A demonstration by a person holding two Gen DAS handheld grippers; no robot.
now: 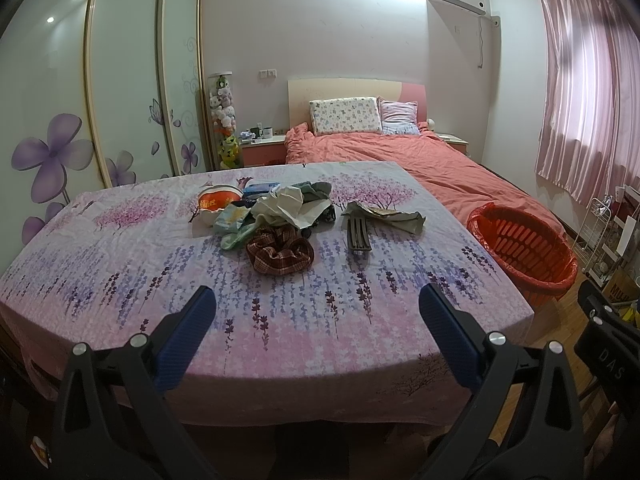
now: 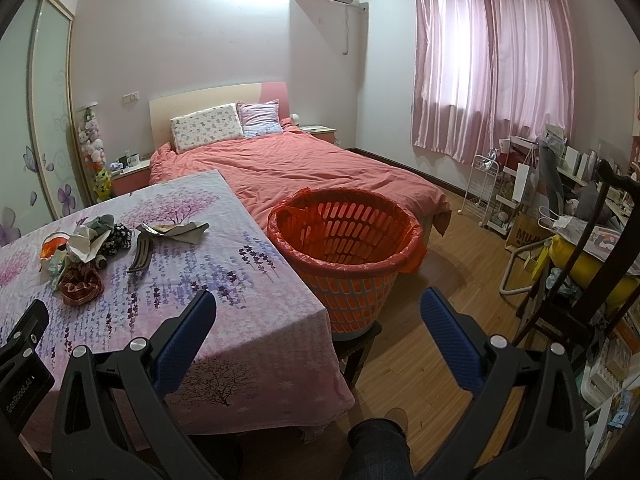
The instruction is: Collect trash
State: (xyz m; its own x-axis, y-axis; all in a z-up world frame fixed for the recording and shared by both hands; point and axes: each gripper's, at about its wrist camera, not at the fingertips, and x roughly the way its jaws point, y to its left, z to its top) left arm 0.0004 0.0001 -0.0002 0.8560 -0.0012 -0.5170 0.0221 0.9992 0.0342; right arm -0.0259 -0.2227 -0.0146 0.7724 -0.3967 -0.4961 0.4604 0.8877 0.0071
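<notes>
left gripper (image 1: 318, 300): fingers (image 1: 188, 330) spread wide, nothing between them, held above the near edge of the bench (image 1: 120, 280). right gripper (image 2: 318, 304): fingers (image 2: 450, 334) also spread wide and empty, held past the near right corner of the bench, over the floor (image 2: 452, 280).

the bench carries a floral cloth. the trash lies in a group toward the far edge:
- checked fabric ring (image 1: 279, 253), nearest item of the group.
- crumpled paper (image 1: 286, 206), behind the ring, on top of the pile.
- pale green wrapper (image 1: 234, 220), at the left of the pile.
- orange-and-white bowl (image 1: 218, 204), touching the pile on its left side.
- blue pack (image 1: 260, 188), partly hidden behind the pile.
- grey ribbed strip (image 1: 358, 234), just right of the pile, apart from it.
- flattened grey wrapper (image 1: 386, 216), behind the strip, one end touching it.

basket (image 2: 346, 248): orange, lined with a red bag, empty as far as visible. it stands on a dark stool (image 2: 358, 340) just beside the right edge of the bench, between bench and bed (image 2: 320, 168).

a knee (image 2: 378, 446) in dark cloth shows at the bottom of the right view.
</notes>
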